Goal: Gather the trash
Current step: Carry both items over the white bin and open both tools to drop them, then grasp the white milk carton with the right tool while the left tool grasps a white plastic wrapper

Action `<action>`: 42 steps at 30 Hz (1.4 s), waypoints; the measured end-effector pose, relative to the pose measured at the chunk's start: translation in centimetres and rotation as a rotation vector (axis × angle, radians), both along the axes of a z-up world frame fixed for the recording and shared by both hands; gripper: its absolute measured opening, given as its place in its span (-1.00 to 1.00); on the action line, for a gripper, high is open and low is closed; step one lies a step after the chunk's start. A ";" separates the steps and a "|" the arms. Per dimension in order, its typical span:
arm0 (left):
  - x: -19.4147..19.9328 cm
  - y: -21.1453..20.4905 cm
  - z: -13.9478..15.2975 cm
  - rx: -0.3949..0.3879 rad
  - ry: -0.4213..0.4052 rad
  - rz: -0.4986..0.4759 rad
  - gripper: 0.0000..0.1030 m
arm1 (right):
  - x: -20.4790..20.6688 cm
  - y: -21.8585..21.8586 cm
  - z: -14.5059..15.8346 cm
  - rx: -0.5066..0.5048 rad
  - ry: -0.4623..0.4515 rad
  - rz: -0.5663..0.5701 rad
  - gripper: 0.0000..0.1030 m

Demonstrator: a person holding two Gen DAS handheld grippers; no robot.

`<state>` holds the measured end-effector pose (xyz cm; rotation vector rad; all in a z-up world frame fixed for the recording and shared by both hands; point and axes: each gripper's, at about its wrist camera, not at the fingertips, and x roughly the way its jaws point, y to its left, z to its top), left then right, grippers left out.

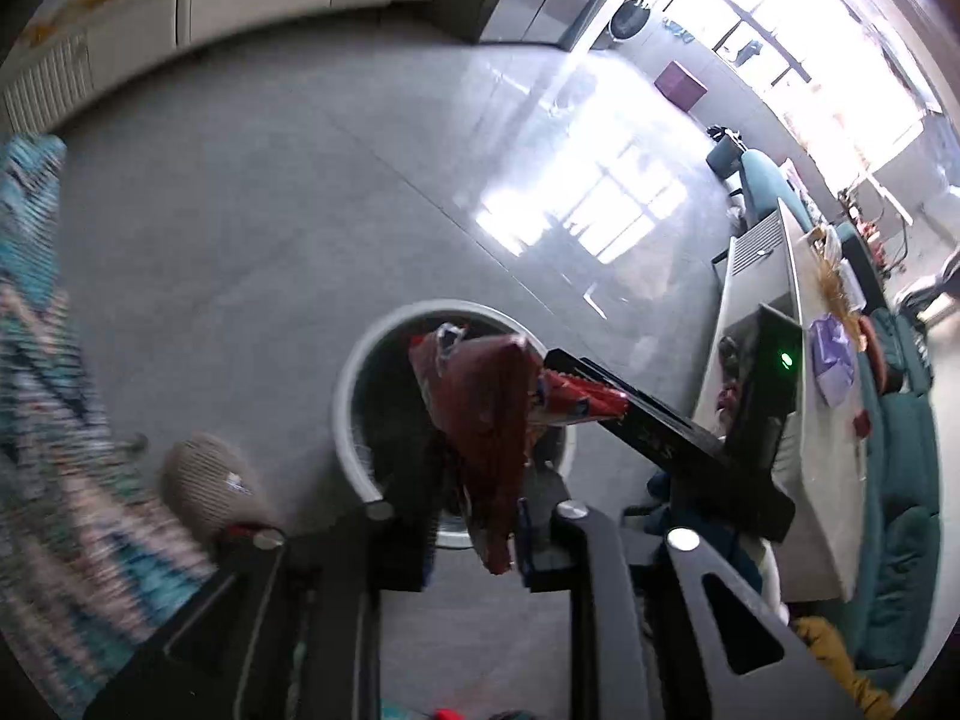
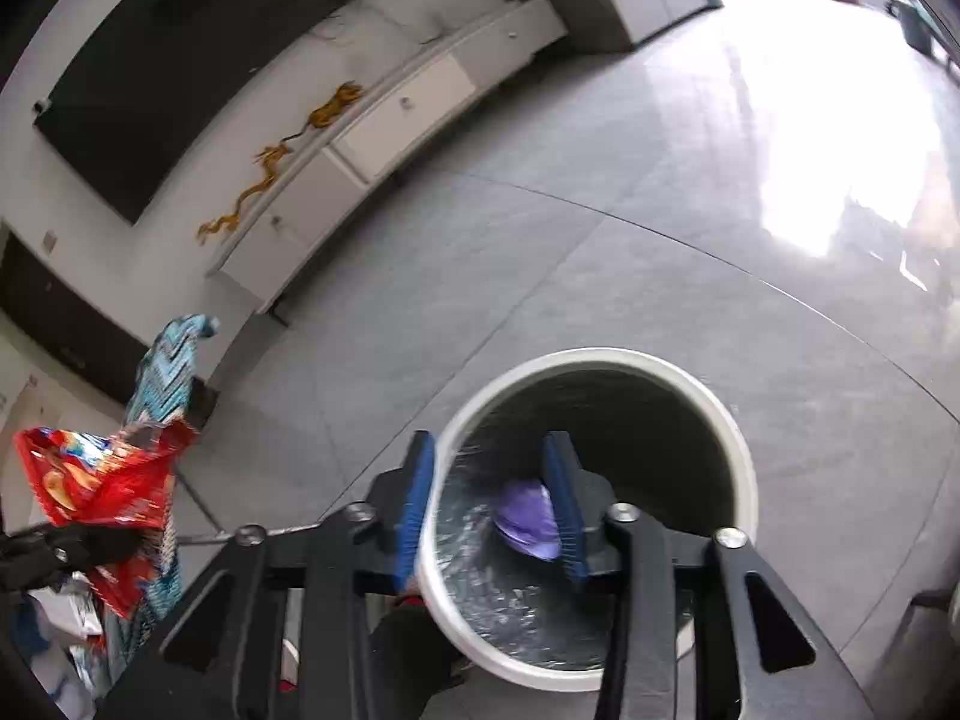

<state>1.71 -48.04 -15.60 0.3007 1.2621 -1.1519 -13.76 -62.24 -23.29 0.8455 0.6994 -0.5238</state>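
Wide grey tiled floor (image 2: 600,240) fills both views, and standing on it is the target for everything here, the round white bin (image 2: 741,450) with its dark liner, mouth wide open, sitting low and centre in both wrist views. Both tools are right at it. The right gripper (image 2: 489,510) points steeply down, and it's the one truly over the hole: one finger sits on the bin's near rim at lower centre of its view, the other well inside the opening. Its jaws stand partly open with plenty of daylight between the pads. The left gripper (image 1: 474,531) is at the bin's near edge in its own view, not as far over, with the bin's mouth just beyond and above its fingertips in the frame. Now the trash itself. The red snack bag (image 1: 480,420) stands up between the left jaws, its long axis running up the frame from the fingertips towards the bin's mouth, its crumpled top already overlapping the opening. Those jaws are only narrowly parted. The bag lies against the pad on the right of the frame and a sliver of gap shows at the other pad, so I read it as loose rather than pinched, though the blur makes that a close call. Smallest piece: a purple crumpled wad (image 2: 528,519), against the pad on the right of the right wrist view and clear of the other, already inside the rim's outline with the liner behind it. My call: straight down is all either piece needs, and the bag needs a touch more reach forward.
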 end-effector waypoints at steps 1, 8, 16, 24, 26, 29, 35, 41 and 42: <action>0.1 -0.5 -0.6 0.006 0.016 -0.004 -0.53 | -0.3 -0.1 0.0 -0.002 0.003 -0.010 -0.16; -0.3 -1.6 -1.8 0.024 0.029 -0.001 0.04 | -3.3 -0.4 1.4 -0.040 0.003 -0.083 0.02; -1.6 2.2 2.8 -0.058 -0.106 0.033 0.04 | -3.1 2.5 5.1 -0.121 -0.012 -0.010 0.16; -2.2 11.5 7.1 -0.045 -0.264 0.092 0.04 | -0.1 9.5 10.0 -0.211 -0.024 0.171 0.16; -2.3 14.8 8.2 -0.053 -0.296 0.110 0.04 | 0.7 11.7 11.5 -0.232 -0.043 0.226 0.16; -2.1 19.9 9.6 -0.071 -0.332 0.155 0.04 | 1.9 14.8 13.3 -0.269 -0.057 0.304 0.16; 0.2 30.9 11.3 -0.101 -0.352 0.293 0.04 | 5.5 22.0 16.3 -0.296 -0.097 0.487 0.16; 3.5 40.8 11.6 -0.049 -0.425 0.405 0.04 | 9.8 29.8 17.6 -0.331 -0.108 0.708 0.16; 4.3 42.2 11.4 -0.033 -0.421 0.427 0.04 | 10.5 31.1 17.8 -0.339 -0.110 0.748 0.16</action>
